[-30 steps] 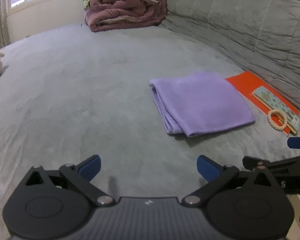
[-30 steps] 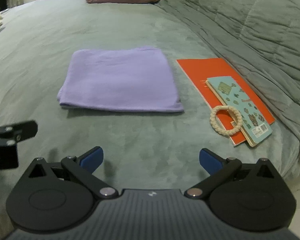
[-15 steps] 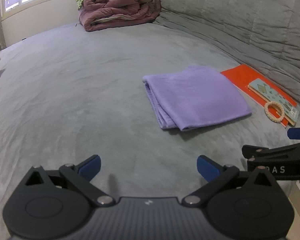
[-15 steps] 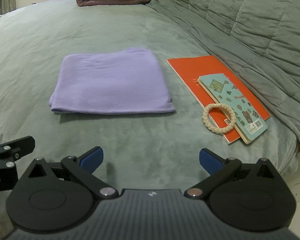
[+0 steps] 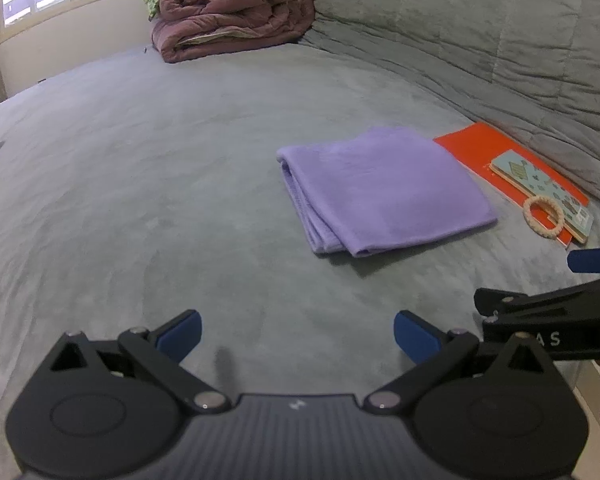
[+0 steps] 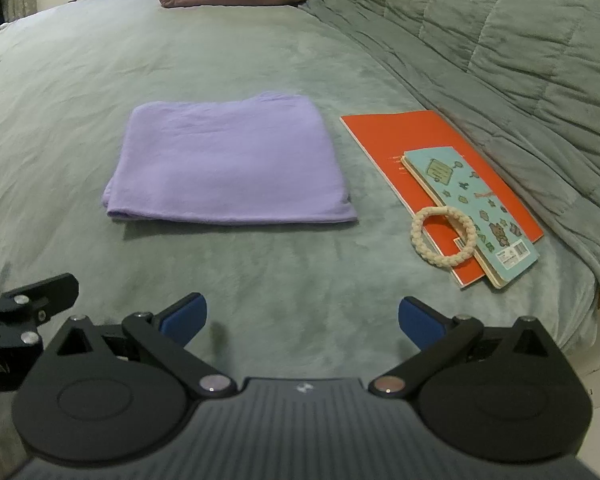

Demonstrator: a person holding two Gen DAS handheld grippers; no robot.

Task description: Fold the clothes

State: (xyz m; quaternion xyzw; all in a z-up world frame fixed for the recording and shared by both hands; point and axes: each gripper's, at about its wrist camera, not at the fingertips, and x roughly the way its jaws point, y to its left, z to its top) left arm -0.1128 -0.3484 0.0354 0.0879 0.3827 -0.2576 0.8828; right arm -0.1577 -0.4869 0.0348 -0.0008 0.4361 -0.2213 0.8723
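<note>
A lilac garment [image 5: 384, 192] lies folded into a flat rectangle on the grey-green bed cover [image 5: 140, 184]; the right wrist view shows the same folded garment [image 6: 228, 168] straight ahead. My left gripper [image 5: 298, 330] hovers open near the bed's front edge, well short of the garment and to its left, with nothing between its blue pads. My right gripper [image 6: 302, 318] is open too, empty, in front of the garment. Part of the right gripper shows at the right edge of the left wrist view.
An orange folder [image 6: 420, 148] lies right of the garment, with a teal notebook [image 6: 472, 212] and a cream braided ring [image 6: 444, 236] on it. A quilted grey blanket [image 6: 520, 48] rises along the right. A rolled mauve duvet [image 5: 236, 12] sits at the far end, under a window.
Both grippers have drawn back from the folded garment, which now looks smaller and farther away. Both stay open. The garment has not moved.
</note>
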